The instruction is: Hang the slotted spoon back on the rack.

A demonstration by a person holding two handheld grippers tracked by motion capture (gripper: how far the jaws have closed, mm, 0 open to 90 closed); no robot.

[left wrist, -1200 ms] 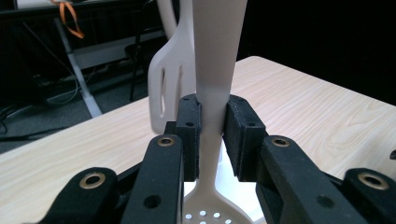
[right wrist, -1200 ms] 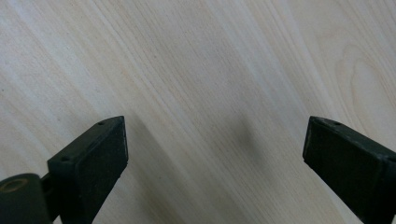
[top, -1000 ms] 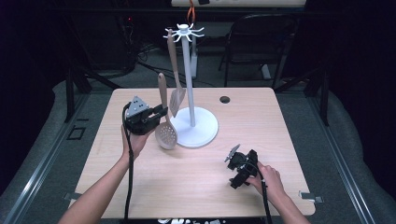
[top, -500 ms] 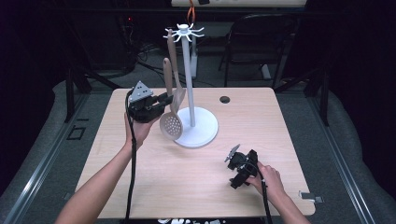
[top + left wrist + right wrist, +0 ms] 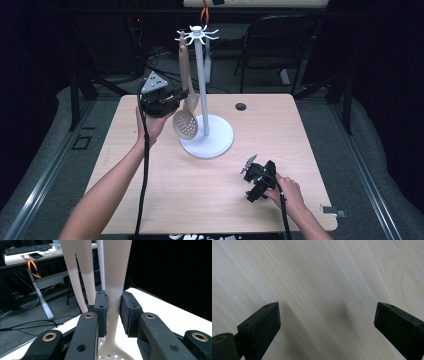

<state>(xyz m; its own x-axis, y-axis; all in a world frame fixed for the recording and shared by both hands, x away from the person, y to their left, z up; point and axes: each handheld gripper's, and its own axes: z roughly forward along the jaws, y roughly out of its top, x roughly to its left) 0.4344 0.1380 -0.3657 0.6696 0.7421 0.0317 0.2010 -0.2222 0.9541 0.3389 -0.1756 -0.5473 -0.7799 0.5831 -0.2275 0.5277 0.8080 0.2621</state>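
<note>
On the table (image 5: 150, 200), the white stand (image 5: 206, 142) waits at twelve o'clock. Our left gripper (image 5: 113, 315), jaws clamped on the slotted spoon (image 5: 185, 122) handle, should lift straight until its top loop meets a hook. Our right gripper (image 5: 327, 322) rests at five o'clock, jaws wide and empty.

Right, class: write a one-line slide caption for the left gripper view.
Left gripper clamps the slotted spoon by its handle, beside the rack pole.
</note>
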